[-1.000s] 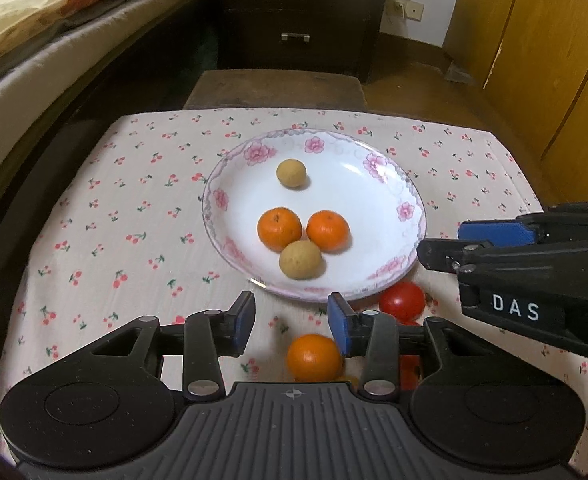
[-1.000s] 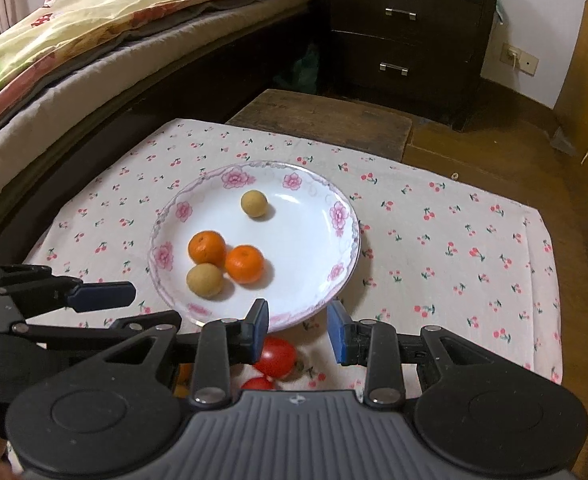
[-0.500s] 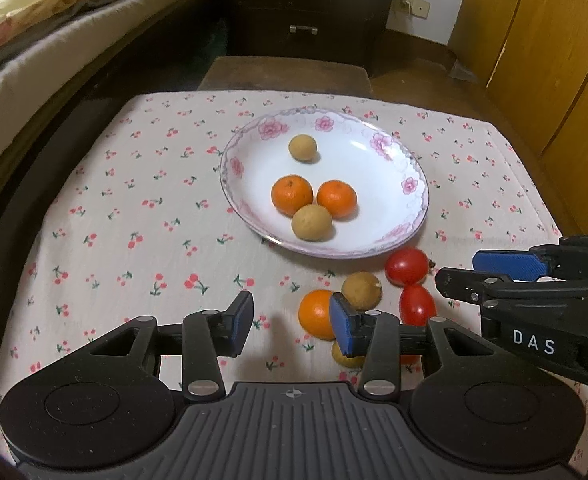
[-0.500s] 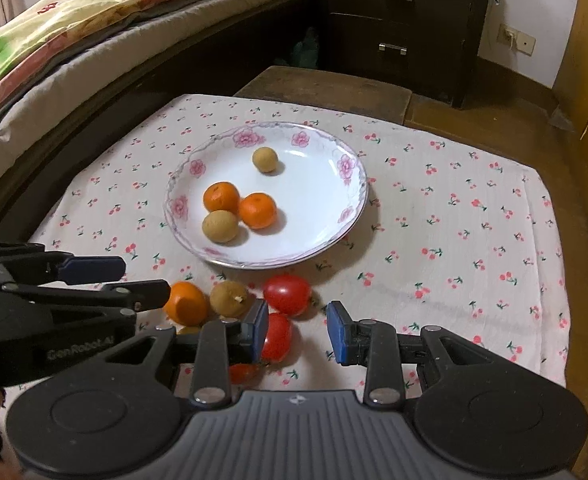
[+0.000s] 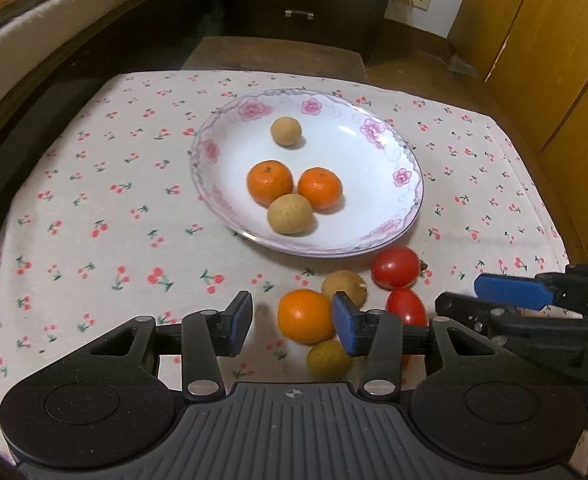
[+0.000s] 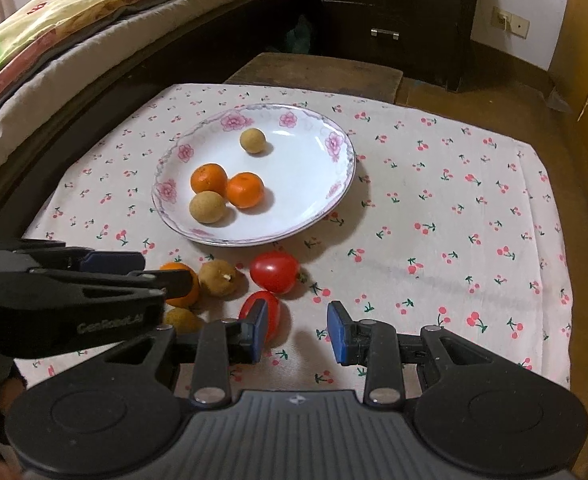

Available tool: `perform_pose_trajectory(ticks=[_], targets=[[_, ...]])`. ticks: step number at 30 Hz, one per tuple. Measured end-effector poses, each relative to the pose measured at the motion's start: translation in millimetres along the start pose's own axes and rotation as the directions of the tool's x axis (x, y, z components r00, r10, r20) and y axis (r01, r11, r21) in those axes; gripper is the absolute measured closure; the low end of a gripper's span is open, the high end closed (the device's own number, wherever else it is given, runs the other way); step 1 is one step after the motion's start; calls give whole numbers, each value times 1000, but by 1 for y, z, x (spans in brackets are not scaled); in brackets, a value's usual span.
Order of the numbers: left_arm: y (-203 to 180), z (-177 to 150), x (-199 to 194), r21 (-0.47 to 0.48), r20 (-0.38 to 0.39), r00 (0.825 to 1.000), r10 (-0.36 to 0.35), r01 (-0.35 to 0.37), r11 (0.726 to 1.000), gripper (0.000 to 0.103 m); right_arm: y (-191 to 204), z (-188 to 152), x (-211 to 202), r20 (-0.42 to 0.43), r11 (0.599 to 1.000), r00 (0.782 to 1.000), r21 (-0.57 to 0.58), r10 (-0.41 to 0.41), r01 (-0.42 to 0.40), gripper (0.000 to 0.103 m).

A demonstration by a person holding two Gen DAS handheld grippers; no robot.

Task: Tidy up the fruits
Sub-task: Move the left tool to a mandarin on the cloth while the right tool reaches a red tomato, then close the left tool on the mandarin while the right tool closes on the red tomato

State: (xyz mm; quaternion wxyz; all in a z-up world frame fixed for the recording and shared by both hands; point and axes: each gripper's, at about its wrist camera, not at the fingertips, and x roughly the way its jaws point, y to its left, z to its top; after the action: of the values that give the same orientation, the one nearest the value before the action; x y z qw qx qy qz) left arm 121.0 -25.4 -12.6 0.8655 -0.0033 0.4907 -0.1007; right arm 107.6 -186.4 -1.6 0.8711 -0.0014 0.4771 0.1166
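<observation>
A white flowered plate (image 5: 410, 184) (image 6: 346, 160) holds two oranges (image 5: 270, 182) and two tan longans (image 5: 290, 214). In front of it on the cherry-print cloth lie a loose orange (image 5: 304, 316), a longan (image 5: 342, 286), a small yellowish fruit (image 5: 328, 360) and two red tomatoes (image 5: 396, 267) (image 6: 274, 272). My left gripper (image 5: 292, 312) hovers over the loose orange with its jaws opening; the pads do not touch the fruit. My right gripper (image 6: 298, 320) stands open just right of the nearer tomato (image 6: 272, 312), with only cloth between its pads.
The cloth covers a low table (image 6: 494, 240) with bare cloth to the right of the plate. A bed (image 6: 54, 40) runs along the left. A dark drawer chest (image 6: 394, 12) stands behind, and wooden cabinets (image 5: 554, 60) stand at the right.
Both grippers have drawn back toward the near edge, so the loose fruits in front of the plate have come into view. The left jaws stand slightly wider.
</observation>
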Motion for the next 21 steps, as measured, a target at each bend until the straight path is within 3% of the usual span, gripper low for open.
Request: perform_pose_trajectory(ticks=[5,11,21], targets=[[-3,1,8,-3,0,1000,-5,5,1000,48,-3,-1,6,-16,1000,1000,11,2,-2,70],[-2,-1,5,-3,-7,1000,-7,7,1000,61,-4,-1,9,-26,1000,1000,18,8,-8,70],[3,-10,-4,2,-14,1000,-3,3,1000,62,-1,-1,7,-34,999,999,27,30,-29,70]])
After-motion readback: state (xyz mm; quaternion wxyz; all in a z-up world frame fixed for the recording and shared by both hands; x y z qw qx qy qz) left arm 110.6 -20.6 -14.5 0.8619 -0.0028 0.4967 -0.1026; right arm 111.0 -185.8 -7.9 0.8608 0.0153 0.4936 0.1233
